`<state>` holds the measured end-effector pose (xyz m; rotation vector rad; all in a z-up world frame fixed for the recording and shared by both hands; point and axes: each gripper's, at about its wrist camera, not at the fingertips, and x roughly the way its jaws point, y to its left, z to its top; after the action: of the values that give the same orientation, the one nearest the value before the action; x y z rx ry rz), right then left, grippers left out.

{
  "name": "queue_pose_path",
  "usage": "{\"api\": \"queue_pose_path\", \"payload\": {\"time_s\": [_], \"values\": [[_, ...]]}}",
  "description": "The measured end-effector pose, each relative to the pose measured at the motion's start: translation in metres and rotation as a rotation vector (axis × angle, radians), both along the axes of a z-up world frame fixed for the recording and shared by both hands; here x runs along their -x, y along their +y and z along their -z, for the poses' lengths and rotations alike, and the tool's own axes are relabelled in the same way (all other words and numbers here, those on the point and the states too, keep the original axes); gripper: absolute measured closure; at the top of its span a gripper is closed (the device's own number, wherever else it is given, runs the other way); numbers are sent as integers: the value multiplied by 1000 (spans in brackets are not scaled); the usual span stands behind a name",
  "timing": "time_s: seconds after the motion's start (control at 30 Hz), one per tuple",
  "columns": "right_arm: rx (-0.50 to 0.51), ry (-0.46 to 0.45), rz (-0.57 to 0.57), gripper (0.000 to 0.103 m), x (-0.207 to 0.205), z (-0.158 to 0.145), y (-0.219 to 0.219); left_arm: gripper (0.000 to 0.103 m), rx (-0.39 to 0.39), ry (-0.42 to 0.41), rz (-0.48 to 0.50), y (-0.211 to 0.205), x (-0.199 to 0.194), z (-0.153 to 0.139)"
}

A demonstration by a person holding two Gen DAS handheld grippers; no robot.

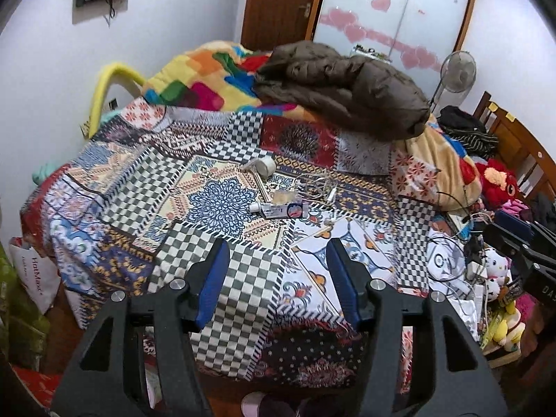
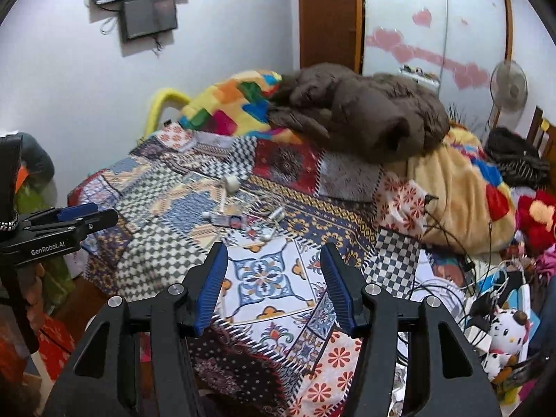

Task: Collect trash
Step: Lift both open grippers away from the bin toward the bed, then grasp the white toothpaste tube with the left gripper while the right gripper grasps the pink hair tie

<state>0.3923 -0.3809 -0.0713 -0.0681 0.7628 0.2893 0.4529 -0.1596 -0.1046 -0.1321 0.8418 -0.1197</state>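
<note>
My left tool (image 1: 274, 264) and right tool (image 2: 272, 266) both gape wide, holding nothing. The flattened white-and-blue tube (image 1: 283, 210) lies mid-bed on the patchwork bedspread (image 1: 139, 187), beside thin white cables (image 1: 319, 187); I might snag those when grabbing.

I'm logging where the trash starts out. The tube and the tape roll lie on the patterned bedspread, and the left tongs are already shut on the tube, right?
Not quite. The tube and the tape roll do lie on the patterned bedspread, but the left tongs are open and empty, well short of the tube. The left wrist view shows this.
</note>
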Motion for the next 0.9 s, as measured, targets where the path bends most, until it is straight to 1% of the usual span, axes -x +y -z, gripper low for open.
{"api": "queue_pose_path", "payload": {"time_s": [0.13, 0.37, 0.47, 0.7, 0.8, 0.9], "values": [[-15, 58, 16, 51, -31, 23, -7, 46, 1, 46, -12, 0, -35, 27], [-63, 150, 25, 51, -83, 60, -6, 46, 75, 104, -46, 13, -83, 73], [-85, 182, 31, 51, -105, 77, -2, 46, 94, 126, -50, 15, -101, 91], [-137, 254, 60, 51, -150, 112, 7, 47, 98, 137, -38, 17, -135, 127], [-134, 259, 69, 51, -168, 124, 15, 53, 121, 134, -35, 18, -146, 140], [-139, 273, 68, 51, -184, 135, 25, 56, 147, 137, -27, 18, -155, 152]]}}
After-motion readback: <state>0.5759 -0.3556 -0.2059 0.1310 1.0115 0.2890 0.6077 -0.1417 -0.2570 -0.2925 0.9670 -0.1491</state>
